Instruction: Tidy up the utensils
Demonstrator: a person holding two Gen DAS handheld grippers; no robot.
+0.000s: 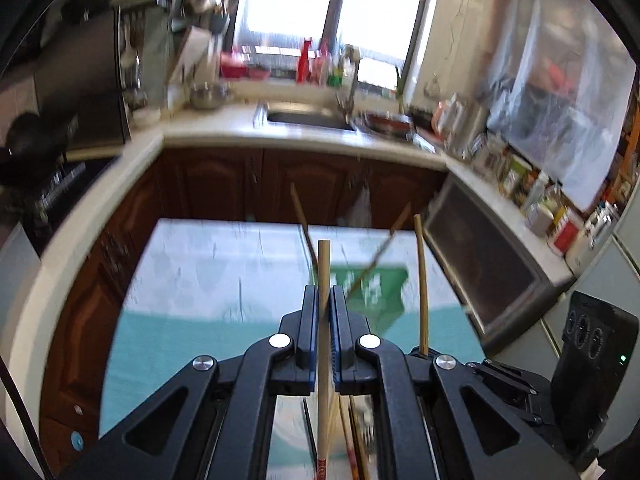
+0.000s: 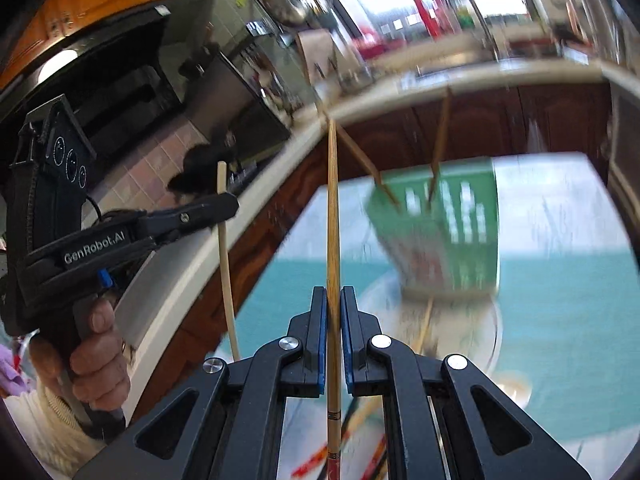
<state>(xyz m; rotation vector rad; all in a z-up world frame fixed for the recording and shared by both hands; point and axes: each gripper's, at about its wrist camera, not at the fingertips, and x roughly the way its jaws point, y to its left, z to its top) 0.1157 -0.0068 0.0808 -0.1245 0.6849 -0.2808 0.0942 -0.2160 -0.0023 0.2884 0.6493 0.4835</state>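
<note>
Bamboo chopstick, left: clamped upright between the blue pads of the left gripper, its top end standing above the fingertips.
Left gripper, side view: seen in the right wrist camera, held by a hand, jaws closed on the pale stick.
Darker chopstick: pinched upright in the right gripper, patterned lower end below the jaws.
Green holder: blurred, on a round plate; two chopsticks lean out of it.
Counter: white and teal cloth under the plate.
Loose utensils: more sticks lie beneath both grippers, blurred.
</note>
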